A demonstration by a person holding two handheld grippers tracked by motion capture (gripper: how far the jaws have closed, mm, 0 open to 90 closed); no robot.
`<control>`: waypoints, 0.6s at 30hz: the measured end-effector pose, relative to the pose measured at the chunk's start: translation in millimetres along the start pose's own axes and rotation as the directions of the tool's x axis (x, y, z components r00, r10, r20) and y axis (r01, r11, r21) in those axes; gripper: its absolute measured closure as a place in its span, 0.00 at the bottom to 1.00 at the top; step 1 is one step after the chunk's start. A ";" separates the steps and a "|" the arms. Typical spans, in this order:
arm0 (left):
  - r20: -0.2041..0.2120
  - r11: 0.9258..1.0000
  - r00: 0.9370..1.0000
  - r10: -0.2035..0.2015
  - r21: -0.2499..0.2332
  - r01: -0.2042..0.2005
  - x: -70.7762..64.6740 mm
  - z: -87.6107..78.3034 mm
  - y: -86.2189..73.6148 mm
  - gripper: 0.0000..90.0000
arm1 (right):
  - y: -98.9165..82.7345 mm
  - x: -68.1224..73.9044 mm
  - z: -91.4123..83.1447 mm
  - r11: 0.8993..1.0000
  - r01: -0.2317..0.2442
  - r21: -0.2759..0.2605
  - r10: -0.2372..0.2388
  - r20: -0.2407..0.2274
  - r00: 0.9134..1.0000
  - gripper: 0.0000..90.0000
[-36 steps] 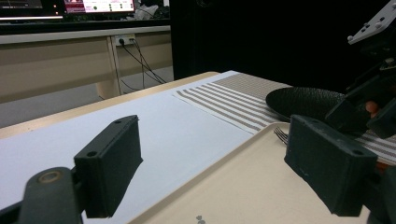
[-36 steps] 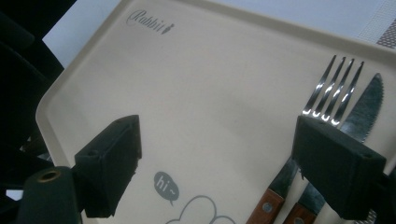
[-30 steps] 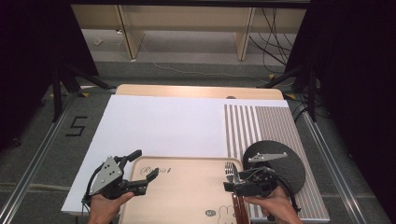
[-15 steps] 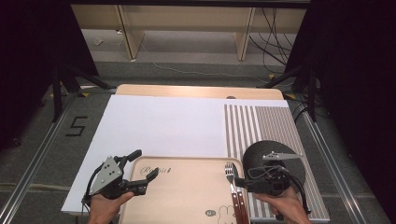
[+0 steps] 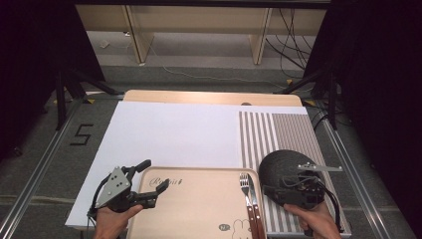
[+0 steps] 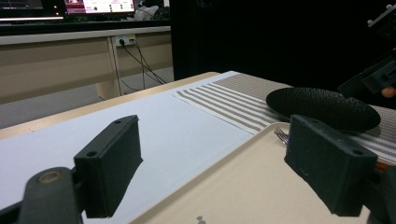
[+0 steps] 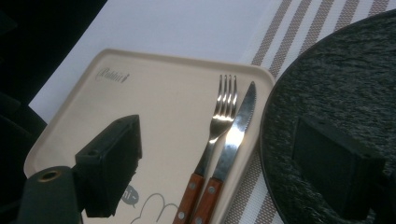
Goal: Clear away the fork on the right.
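A beige tray (image 5: 199,199) lies at the table's near edge. A fork (image 5: 244,185) and a knife (image 5: 252,191) with wooden handles lie side by side along its right rim. To their right a black plate (image 5: 281,164) rests on a striped placemat (image 5: 278,132). My left gripper (image 5: 152,177) stands open over the tray's left rim. My right gripper (image 5: 271,191) is open above the plate's near left edge, holding nothing. In the right gripper view the fork (image 7: 219,121) and knife (image 7: 236,130) lie between the jaws, below them. The plate (image 7: 336,84) passes under the right jaw.
A white sheet (image 5: 174,129) covers the table's middle and left. The wooden table edge (image 5: 209,97) runs along the back, with dark floor and cables beyond. In the left gripper view the plate (image 6: 322,107) and the other gripper (image 6: 373,79) sit past the tray (image 6: 243,186).
My right gripper has drawn back to the right, off the tray's right side and over the plate, uncovering the fork and knife. The left gripper has stayed put.
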State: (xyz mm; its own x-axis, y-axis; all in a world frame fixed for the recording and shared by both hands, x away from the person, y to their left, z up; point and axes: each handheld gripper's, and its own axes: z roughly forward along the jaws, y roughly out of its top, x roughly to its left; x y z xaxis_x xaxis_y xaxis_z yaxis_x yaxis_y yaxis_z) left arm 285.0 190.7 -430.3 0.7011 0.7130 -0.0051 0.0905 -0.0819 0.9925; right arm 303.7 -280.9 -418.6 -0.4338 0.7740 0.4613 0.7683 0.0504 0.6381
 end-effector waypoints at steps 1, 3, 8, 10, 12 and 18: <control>-0.001 1.000 1.000 0.000 0.001 0.000 0.4 0.1 0.0 0.19 | -0.1 0.6 -1.7 1.000 -0.028 0.004 0.028 0.007 1.000 0.19; -0.003 1.000 1.000 0.000 0.002 0.000 1.1 0.7 -0.3 0.19 | -0.5 -3.0 -3.5 1.000 -0.031 -0.002 0.031 0.013 0.999 0.19; -0.002 1.000 1.000 0.007 0.008 -0.007 1.2 1.9 -0.4 0.19 | -1.9 -10.7 -6.7 0.999 -0.041 -0.008 0.041 0.004 0.999 0.20; -0.003 1.000 1.000 0.000 0.008 0.000 0.9 2.1 -0.8 0.19 | -1.8 -12.4 -7.6 0.998 -0.056 -0.007 0.056 0.016 0.998 0.20; -0.004 1.000 1.000 0.000 0.005 0.000 1.3 2.0 -0.7 0.19 | -1.8 -13.7 -9.2 0.998 -0.068 -0.011 0.068 0.027 0.997 0.20; -0.004 1.000 1.000 0.000 0.008 0.000 1.0 2.6 -0.7 0.19 | -2.6 -23.3 -13.5 0.997 -0.072 -0.038 0.073 0.027 0.997 0.20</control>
State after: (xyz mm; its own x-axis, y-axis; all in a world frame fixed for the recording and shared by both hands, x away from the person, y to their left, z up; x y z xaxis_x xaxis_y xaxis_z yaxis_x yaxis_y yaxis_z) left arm 287.4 189.7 -431.3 0.6980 0.7161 -0.0046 0.0960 -0.0872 0.9916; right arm 305.4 -307.6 -422.7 -0.3640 0.7923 0.4897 0.7791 -0.0291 0.6262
